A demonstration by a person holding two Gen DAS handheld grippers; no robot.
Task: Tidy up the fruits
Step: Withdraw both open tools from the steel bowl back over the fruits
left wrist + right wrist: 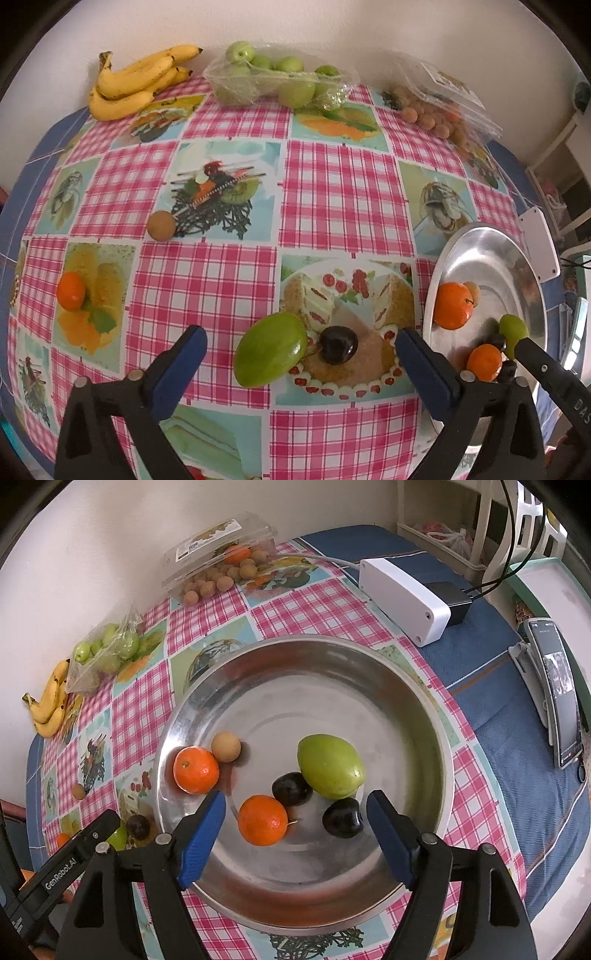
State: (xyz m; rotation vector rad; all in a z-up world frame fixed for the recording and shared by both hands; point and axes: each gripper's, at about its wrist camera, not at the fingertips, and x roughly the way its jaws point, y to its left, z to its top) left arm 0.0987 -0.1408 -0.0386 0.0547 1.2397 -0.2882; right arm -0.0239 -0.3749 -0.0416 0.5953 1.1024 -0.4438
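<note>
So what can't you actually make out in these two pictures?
- Phone screen, right wrist view: too small and skewed to read.
- Clamshell box label, both views: too small and blurred.
- Steel bowl near rim, left wrist view: hidden behind the left gripper.
- Bagged green fruits, right wrist view: count unclear through crumpled plastic.

— What's in the bowl?
— Two oranges, a tan longan, a green mango, two dark plums.
— On the cloth?
— A mango touching a plum near the front edge; an orange and a longan to the left.
</note>
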